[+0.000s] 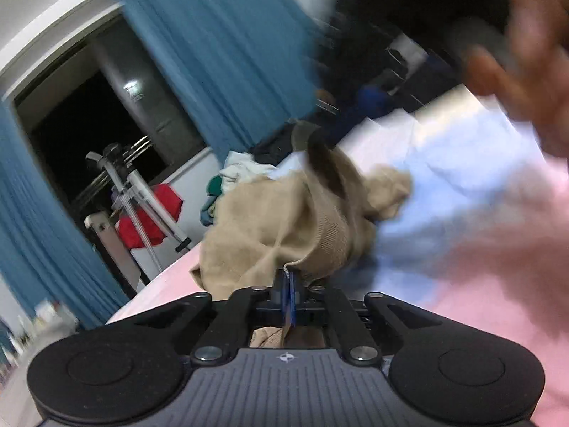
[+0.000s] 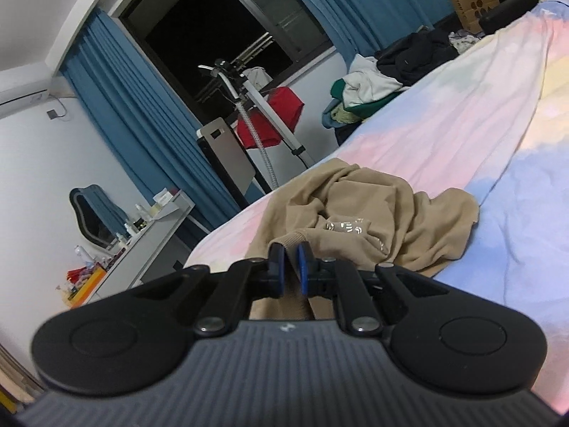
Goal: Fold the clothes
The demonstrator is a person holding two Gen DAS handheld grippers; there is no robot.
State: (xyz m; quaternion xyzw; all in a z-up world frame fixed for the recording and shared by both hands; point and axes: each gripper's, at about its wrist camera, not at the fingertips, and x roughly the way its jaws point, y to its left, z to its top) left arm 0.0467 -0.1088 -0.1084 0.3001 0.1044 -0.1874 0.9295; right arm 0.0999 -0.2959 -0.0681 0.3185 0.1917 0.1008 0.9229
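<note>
Fabric of the beige sweatshirt [image 2: 359,220] lies crumpled near the bed's [image 2: 526,213] foot edge, awaiting flattening. The left gripper [image 1: 287,279] is pinched tight on a ribbed hem, seemingly to pull it out straight. The right gripper [image 2: 290,267] clamps another ribbed edge between nearly closed jaws, likely to spread the garment.

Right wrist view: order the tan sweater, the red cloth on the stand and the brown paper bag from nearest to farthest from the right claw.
1. Tan sweater: right at the right claw, on the bed.
2. Red cloth: beyond the bed's edge, centre, by the window.
3. Brown paper bag: far top right corner.
</note>
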